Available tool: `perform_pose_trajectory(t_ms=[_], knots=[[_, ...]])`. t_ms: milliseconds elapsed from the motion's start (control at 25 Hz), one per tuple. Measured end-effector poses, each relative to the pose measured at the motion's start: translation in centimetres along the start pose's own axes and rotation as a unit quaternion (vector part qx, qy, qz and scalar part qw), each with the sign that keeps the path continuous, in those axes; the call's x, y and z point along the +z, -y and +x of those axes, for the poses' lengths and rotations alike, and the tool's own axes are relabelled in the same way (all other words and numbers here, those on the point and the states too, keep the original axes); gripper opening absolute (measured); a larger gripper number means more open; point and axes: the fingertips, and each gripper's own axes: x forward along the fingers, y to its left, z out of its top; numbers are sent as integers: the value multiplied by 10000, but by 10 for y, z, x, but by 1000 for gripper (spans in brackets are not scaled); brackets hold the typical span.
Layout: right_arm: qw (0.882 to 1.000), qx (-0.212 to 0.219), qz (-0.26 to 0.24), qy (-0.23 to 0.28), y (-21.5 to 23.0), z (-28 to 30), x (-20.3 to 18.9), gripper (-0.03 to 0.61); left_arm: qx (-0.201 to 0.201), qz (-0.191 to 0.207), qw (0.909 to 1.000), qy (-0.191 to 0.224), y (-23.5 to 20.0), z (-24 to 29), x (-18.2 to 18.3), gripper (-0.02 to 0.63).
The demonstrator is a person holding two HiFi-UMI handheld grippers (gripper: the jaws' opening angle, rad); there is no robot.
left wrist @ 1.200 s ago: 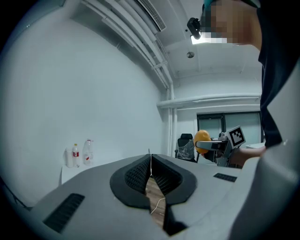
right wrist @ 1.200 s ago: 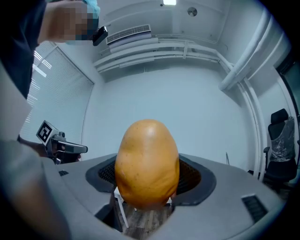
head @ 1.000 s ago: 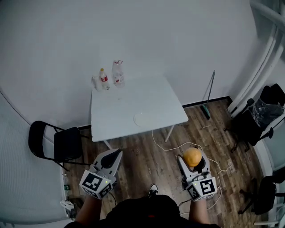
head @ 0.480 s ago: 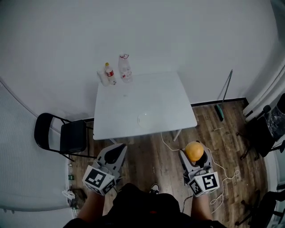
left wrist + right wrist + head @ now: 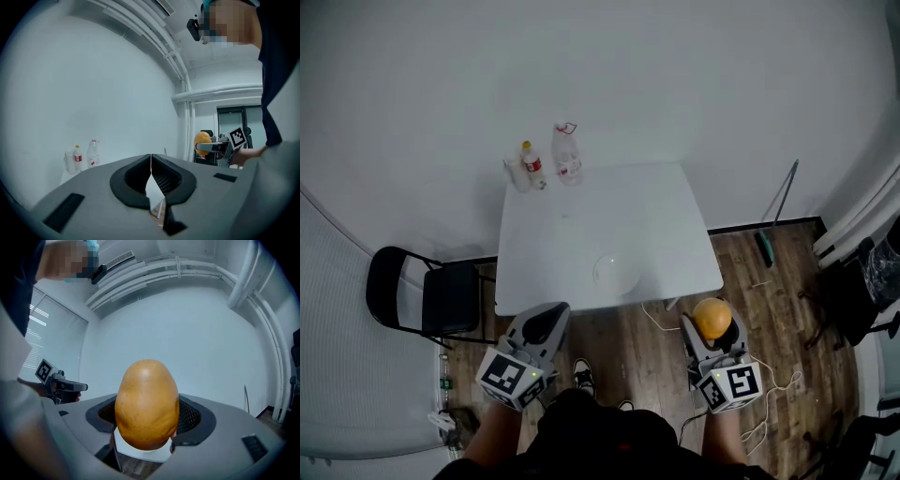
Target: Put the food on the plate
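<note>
My right gripper is shut on an orange-yellow, egg-shaped fruit, which fills the middle of the right gripper view. It hangs over the wooden floor just short of the white table's near right corner. A clear round plate lies on the white table near its front edge, ahead and to the left of the fruit. My left gripper is shut with nothing in it, its jaws meeting, and it sits at the table's near left edge.
Two plastic bottles and a cup stand at the table's far left corner. A black folding chair is left of the table. A broom leans on the wall at the right; white cables lie on the floor.
The view has shifted forward: the table and plate now lie closer to both grippers. The right gripper still holds the fruit and the left stays shut.
</note>
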Motion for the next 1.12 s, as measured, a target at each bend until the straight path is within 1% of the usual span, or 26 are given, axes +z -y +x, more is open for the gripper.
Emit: perform_pose_trajectory(t_ms=[120,280,480,600,720,880,1000,1120], knots=[[9999,-48,-77,-86,-4,39,-1,339,25,-78,10000,55,-42,12,3,25],[9997,-39,-82,-205,-19,109,-7,339,-15,-236,9997,32,-106,30,-2,25],[9967,-94,-334,-731,-39,186,-37,339,-198,-384,9990,-94,-167,43,-18,25],[9943,-115,-374,-989,-44,226,-59,339,-304,-430,9985,-138,-198,48,-33,25],[9894,-113,-323,-1410,-40,254,-98,340,-234,-563,9978,-253,-218,53,-46,25],[9792,-52,154,-2020,-30,274,-166,340,-155,-802,9962,-290,-223,56,-58,25],[9670,-28,265,-2534,-24,285,-220,339,-82,-910,9950,-397,-221,58,-70,25],[9526,63,115,-3039,-24,294,-268,340,13,-1041,9932,-524,-218,56,-82,25]])
